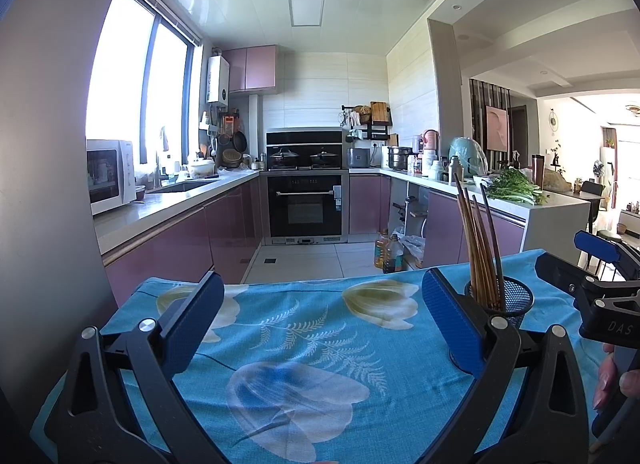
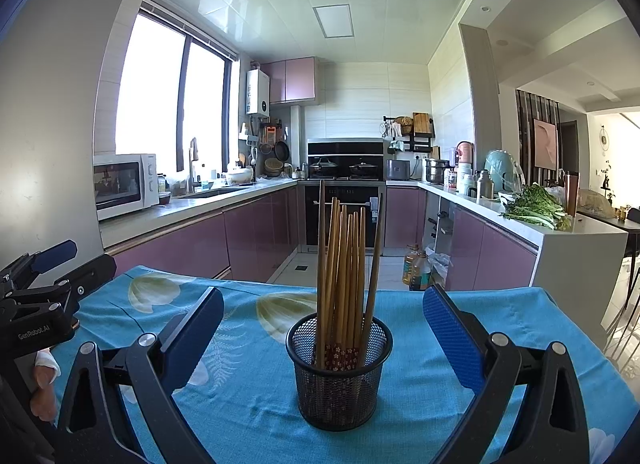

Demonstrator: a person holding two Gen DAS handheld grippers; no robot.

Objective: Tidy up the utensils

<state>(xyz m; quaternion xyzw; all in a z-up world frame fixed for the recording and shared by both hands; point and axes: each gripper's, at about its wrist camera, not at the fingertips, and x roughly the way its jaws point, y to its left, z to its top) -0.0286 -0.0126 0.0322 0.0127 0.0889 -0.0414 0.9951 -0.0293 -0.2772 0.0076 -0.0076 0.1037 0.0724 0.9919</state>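
1. Left wrist view: the left gripper [image 1: 320, 316] is spread wide, its two blue-padded fingers [image 1: 196, 316] well apart with nothing between them, above a table covered by a blue floral cloth [image 1: 304, 348].
2. Same view: a black mesh holder [image 1: 506, 298] stands near the far right corner of the table, just behind the right-hand finger, which hides its lower part. A bundle of wooden chopsticks [image 1: 480, 248] stands in it, leaning slightly left.
3. Same view: the right gripper [image 1: 600, 284] shows at the right edge, beyond the holder; whether it is spread cannot be told here. Fingertips of a hand [image 1: 612, 380] hold its handle.
4. Right wrist view: the right gripper [image 2: 322, 328] is spread wide, pinching nothing. The mesh holder [image 2: 339, 376] stands upright midway between its fingers [image 2: 454, 338], touching neither, toward the near edge of the cloth [image 2: 500, 312].
5. Same view: the chopsticks [image 2: 344, 264] stand nearly upright inside the holder, patterned red ends down, one darker stick leaning right.
6. Same view: the left gripper [image 2: 40, 284] appears at the left edge, beside the table's left edge.
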